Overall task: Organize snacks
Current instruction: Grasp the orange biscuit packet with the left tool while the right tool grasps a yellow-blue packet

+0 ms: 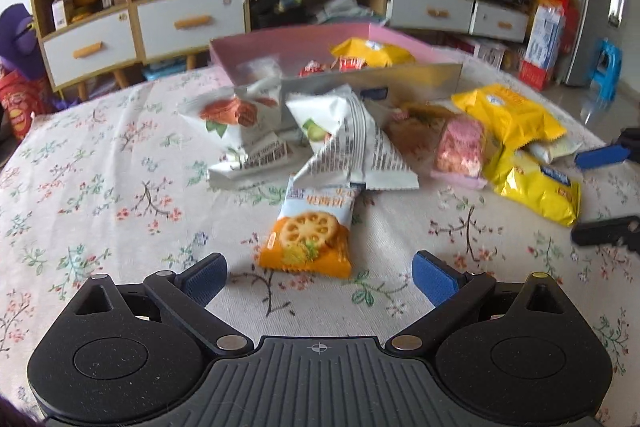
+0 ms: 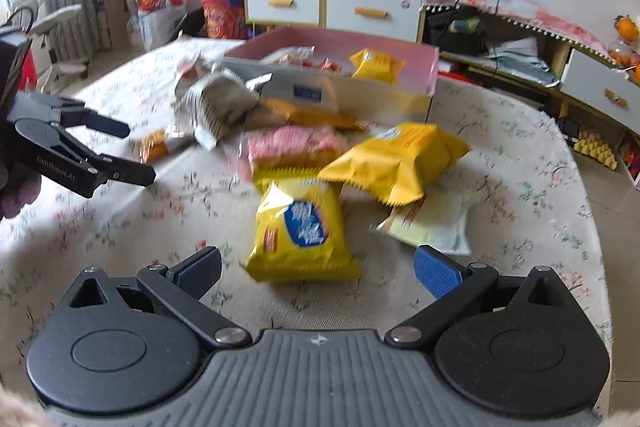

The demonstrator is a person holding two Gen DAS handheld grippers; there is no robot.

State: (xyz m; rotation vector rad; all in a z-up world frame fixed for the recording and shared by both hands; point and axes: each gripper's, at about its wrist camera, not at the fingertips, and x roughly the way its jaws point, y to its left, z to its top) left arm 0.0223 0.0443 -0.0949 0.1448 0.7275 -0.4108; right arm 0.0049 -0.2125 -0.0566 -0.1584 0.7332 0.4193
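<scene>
Snack packets (image 1: pixel 306 231) lie scattered flat on the floral surface (image 1: pixel 100 179) before a pink box (image 1: pixel 384 37) holding several more.

We see a table covered with a floral tablecloth (image 1: pixel 100 187). On the cloth, at 12 o'clock in the left wrist view, stands a pink box (image 1: pixel 400 37) with a silver front wall. Before it lie two white packets (image 1: pixel 236 131), one touching the other, and an orange biscuit packet (image 1: pixel 308 235) near the middle. At 2 o'clock lie a pink wafer packet (image 1: pixel 460 151) and yellow bags (image 1: pixel 508 115). In the right wrist view, a pale packet (image 2: pixel 436 223) lies partly under one yellow bag.
</scene>
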